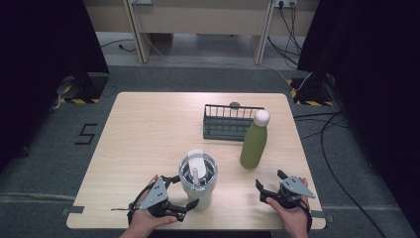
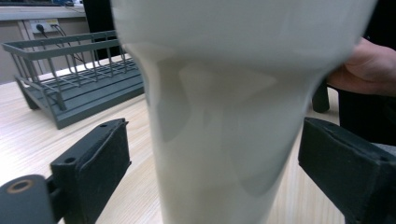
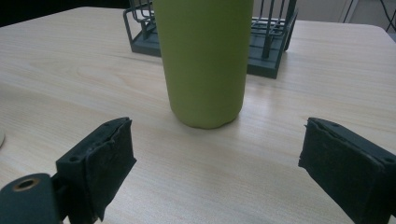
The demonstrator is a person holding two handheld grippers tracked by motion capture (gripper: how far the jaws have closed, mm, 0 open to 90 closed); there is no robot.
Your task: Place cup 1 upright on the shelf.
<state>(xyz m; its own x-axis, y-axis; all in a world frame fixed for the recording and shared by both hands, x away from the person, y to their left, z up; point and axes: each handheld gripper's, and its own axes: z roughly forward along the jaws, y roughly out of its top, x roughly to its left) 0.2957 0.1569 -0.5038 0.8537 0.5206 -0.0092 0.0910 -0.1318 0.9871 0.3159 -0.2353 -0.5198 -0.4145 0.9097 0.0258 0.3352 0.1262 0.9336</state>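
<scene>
A cream tumbler (image 1: 198, 178) with a clear lid and a straw stands upright near the table's front edge. My left gripper (image 1: 184, 192) is open with its jaws on either side of the tumbler's lower body (image 2: 224, 116), a gap left on both sides. A green bottle (image 1: 254, 141) with a white cap stands upright to the right of the tumbler. My right gripper (image 1: 271, 186) is open a short way in front of the bottle (image 3: 203, 60), nothing between its jaws.
A dark wire rack (image 1: 229, 120) sits behind the bottle toward the table's far side, and is seen as the rack (image 2: 70, 79) and the rack (image 3: 266, 42) in the gripper views. The light wooden table (image 1: 143, 134) has bare room on its left half.
</scene>
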